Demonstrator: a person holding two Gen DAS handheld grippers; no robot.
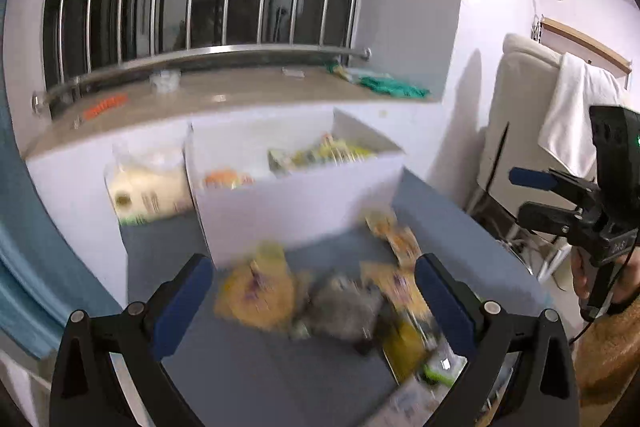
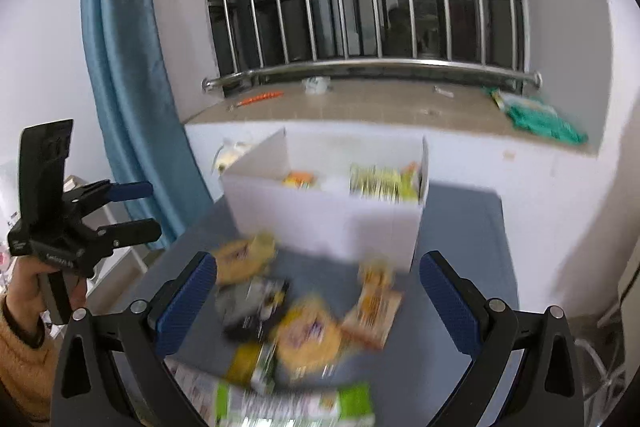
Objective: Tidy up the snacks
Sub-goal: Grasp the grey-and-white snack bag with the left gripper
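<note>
Left wrist view
left gripper (image 1: 314, 289): fingers spread wide at 6 o'clock, nothing between the pads; blurred snacks lie on the bench beyond them.
loose snacks (image 1: 344, 291): about five packets, badly blurred; two round yellow ones, one grey, one orange-brown strip, one yellow-green at 5 o'clock. The exact count cannot be told.
white box (image 1: 296, 203): one, open-topped, standing on the grey bench (image 1: 256, 379) at the centre, just behind the loose snacks.
box contents: one orange packet at its 9 o'clock side, a bunch of yellow-green packets at its 3 o'clock side.
bag (image 1: 148, 183): one, pale, beside the box at 9 o'clock.
right gripper (image 1: 532, 199): at 3 o'clock, held by a hand (image 1: 600, 279), fingers apart and empty.
windowsill (image 1: 224, 99): at 12 o'clock, below barred window; a green item at its right end.

Right wrist view
right gripper (image 2: 316, 291): fingers wide apart at 6 o'clock, holding nothing.
loose snacks (image 2: 308, 335): about six blurred packets between and in front of the fingers, plus a green-edged box (image 2: 296, 407) at 6 o'clock.
white box (image 2: 332, 223): centre, orange packet and yellow-green packets inside.
left gripper (image 2: 140, 207): at 9 o'clock, fingers apart, empty.
curtain (image 2: 124, 67): one, blue, at 10 o'clock.
</note>
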